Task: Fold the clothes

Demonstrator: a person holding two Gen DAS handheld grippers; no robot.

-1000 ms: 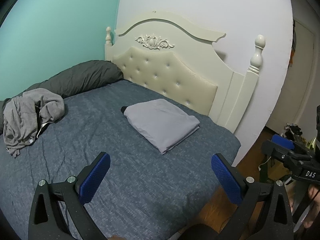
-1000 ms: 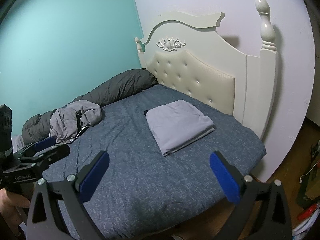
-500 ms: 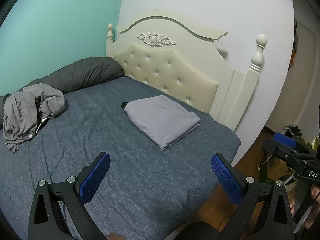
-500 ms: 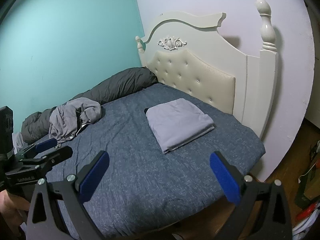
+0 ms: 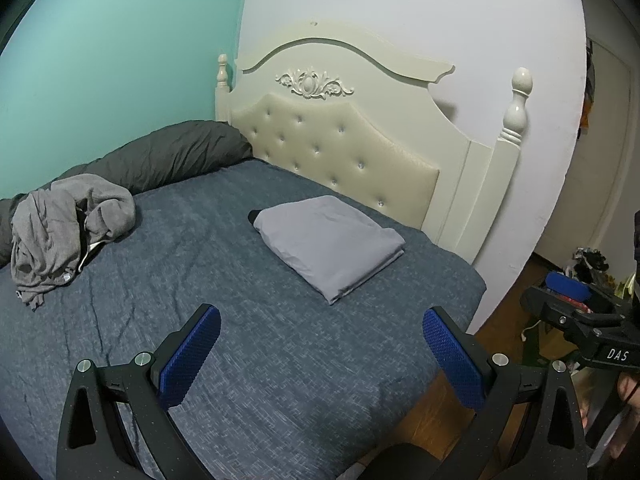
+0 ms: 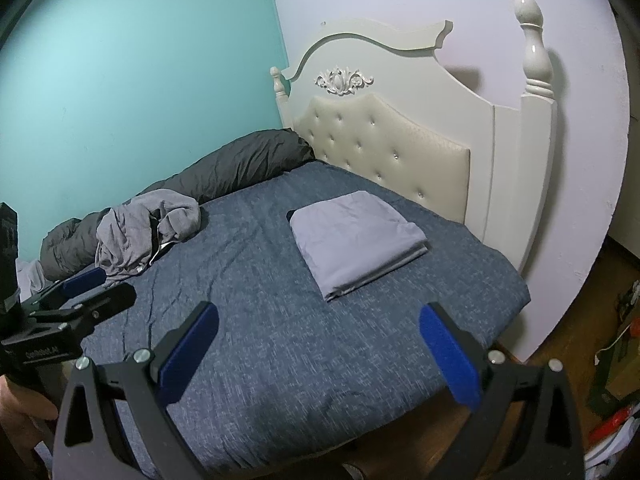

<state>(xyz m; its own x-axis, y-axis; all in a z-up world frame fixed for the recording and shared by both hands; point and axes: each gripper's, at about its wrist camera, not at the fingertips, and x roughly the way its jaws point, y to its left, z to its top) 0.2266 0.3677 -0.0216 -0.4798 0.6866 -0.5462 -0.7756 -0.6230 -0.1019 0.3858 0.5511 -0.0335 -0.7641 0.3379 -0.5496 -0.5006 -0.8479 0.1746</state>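
Note:
A folded light grey cloth (image 5: 328,246) lies flat on the blue bedspread (image 5: 240,340) near the headboard; it also shows in the right wrist view (image 6: 356,244). A crumpled grey hoodie (image 5: 64,228) lies in a heap at the far left of the bed, seen too in the right wrist view (image 6: 140,232). My left gripper (image 5: 320,344) is open and empty, held above the bed's near part. My right gripper (image 6: 318,340) is open and empty, also above the near part of the bed, well short of both garments.
A dark grey duvet roll (image 5: 172,160) runs along the teal wall. A cream tufted headboard (image 5: 340,148) with posts stands behind the bed. Wooden floor (image 6: 580,312) and clutter lie right of the bed. Each gripper shows at the other view's edge.
Both cameras have shifted slightly; the bed and garments sit a little differently in frame. Both grippers stay open and empty. The garments have not moved.

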